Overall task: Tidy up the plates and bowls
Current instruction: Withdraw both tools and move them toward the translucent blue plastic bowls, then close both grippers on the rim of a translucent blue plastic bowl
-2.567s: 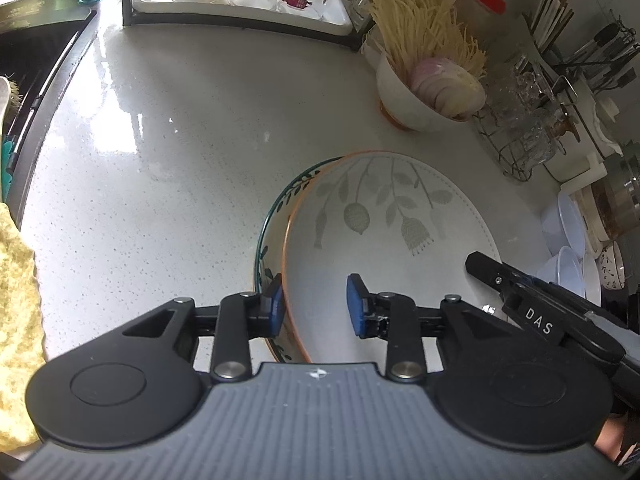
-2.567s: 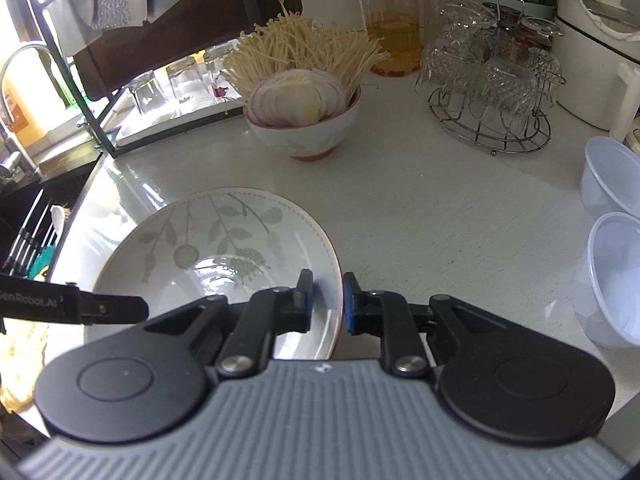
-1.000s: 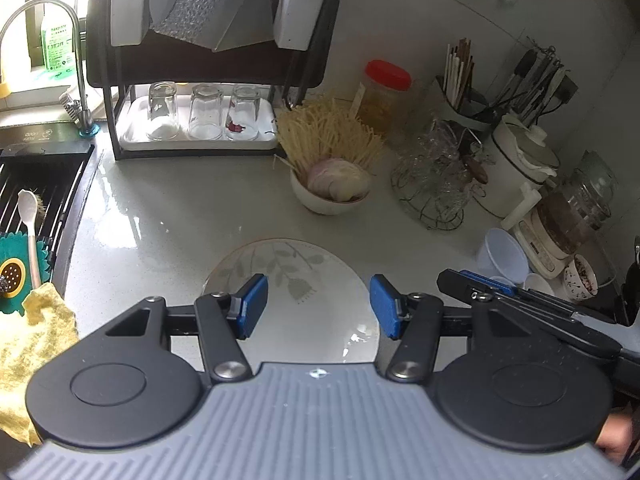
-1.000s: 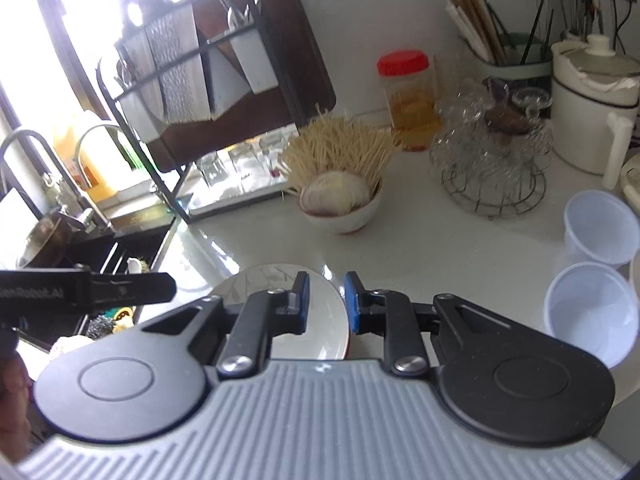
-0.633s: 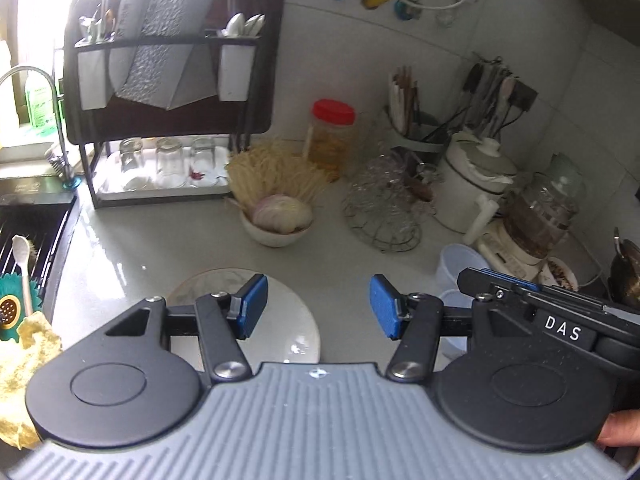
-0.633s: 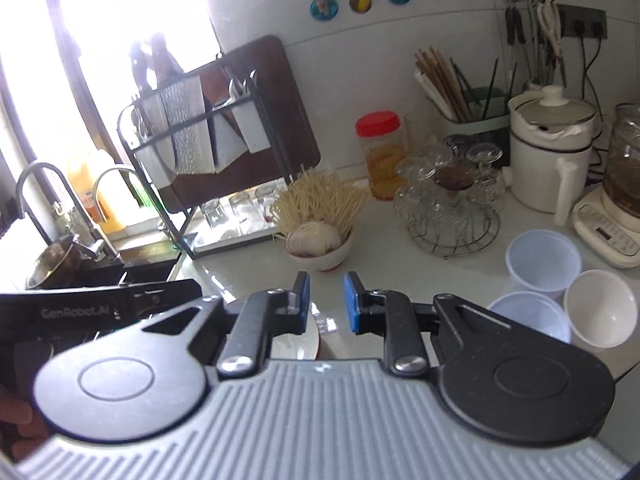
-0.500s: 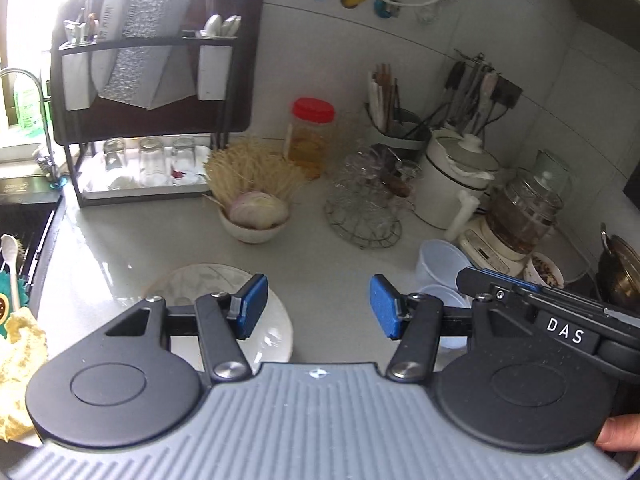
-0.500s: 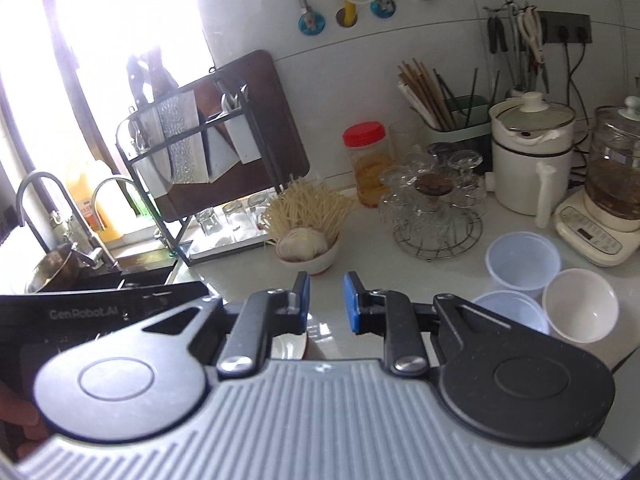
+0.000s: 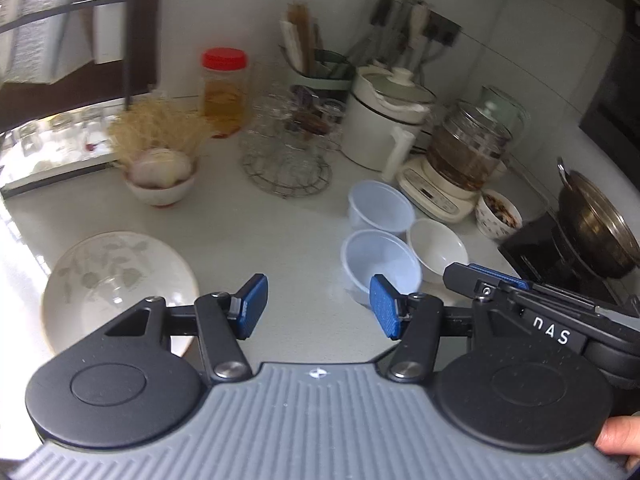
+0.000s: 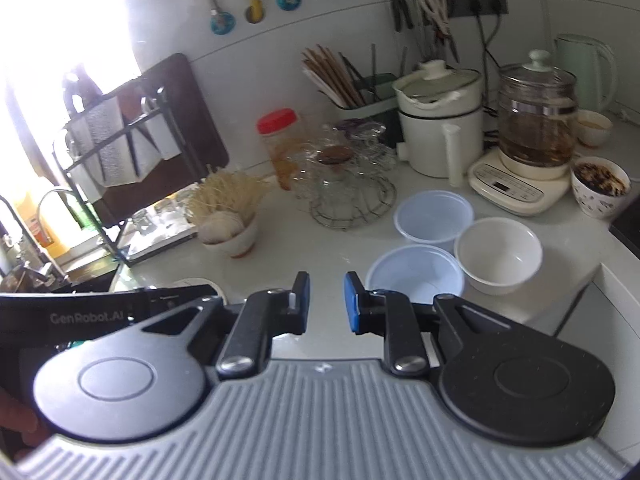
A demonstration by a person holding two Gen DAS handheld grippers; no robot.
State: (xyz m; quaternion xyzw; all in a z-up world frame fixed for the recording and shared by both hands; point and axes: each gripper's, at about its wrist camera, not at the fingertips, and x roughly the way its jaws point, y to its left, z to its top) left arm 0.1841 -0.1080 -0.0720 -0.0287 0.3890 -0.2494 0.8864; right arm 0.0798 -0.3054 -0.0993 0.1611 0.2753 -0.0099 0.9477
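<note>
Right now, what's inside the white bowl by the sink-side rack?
The white bowl holds a pale rounded vegetable in front and a thick bunch of thin straw-coloured strands behind it. Anything beneath them is covered; the blur hides finer detail.

The right gripper hangs over the counter, jaws slightly apart and empty, facing three empty bowls clustered near a kettle.

Counter tally for you, operator.
You have one leaf-patterned white ceramic plate, two translucent bluish plastic tubs, one plain white bowl, one noodle-filled white bowl, one red-lidded jar.
</note>
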